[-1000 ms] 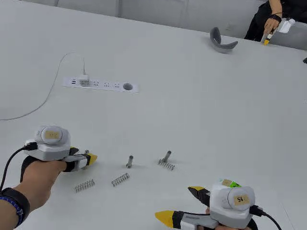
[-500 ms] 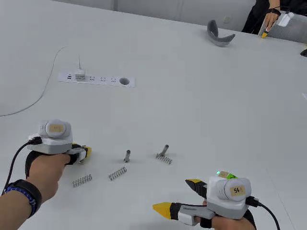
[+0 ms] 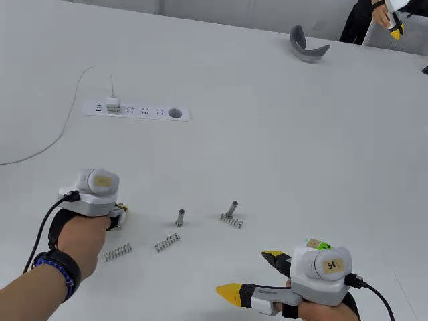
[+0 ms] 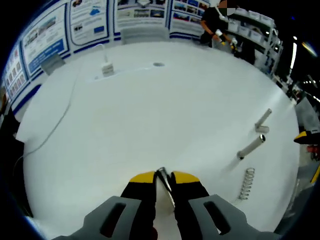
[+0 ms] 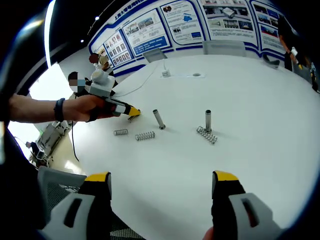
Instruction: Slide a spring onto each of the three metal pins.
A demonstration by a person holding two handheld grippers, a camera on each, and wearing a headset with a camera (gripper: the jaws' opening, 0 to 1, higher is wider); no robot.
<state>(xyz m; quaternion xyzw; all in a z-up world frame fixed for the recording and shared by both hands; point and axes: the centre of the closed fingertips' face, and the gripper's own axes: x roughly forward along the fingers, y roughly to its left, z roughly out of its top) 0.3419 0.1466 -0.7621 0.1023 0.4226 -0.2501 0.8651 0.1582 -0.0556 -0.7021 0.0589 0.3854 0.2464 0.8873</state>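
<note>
Three springs lie loose in the head view: left spring (image 3: 118, 252), middle spring (image 3: 167, 241), and right spring (image 3: 232, 221) at the foot of the right pin (image 3: 231, 209). The left pin (image 3: 180, 217) stands bare on the counter (image 3: 267, 134). And the left claw (image 3: 120, 213) has just rolled over, tips tucked under the hand, while the right claw (image 3: 249, 275) has hardly stirred.

Left gripper view: the claw is pinching a slim metal piece (image 4: 164, 181), the third pin I'd say, so one held and two standing.

Right gripper view: the claw is spread wide and empty. No spring is threaded yet!
</note>
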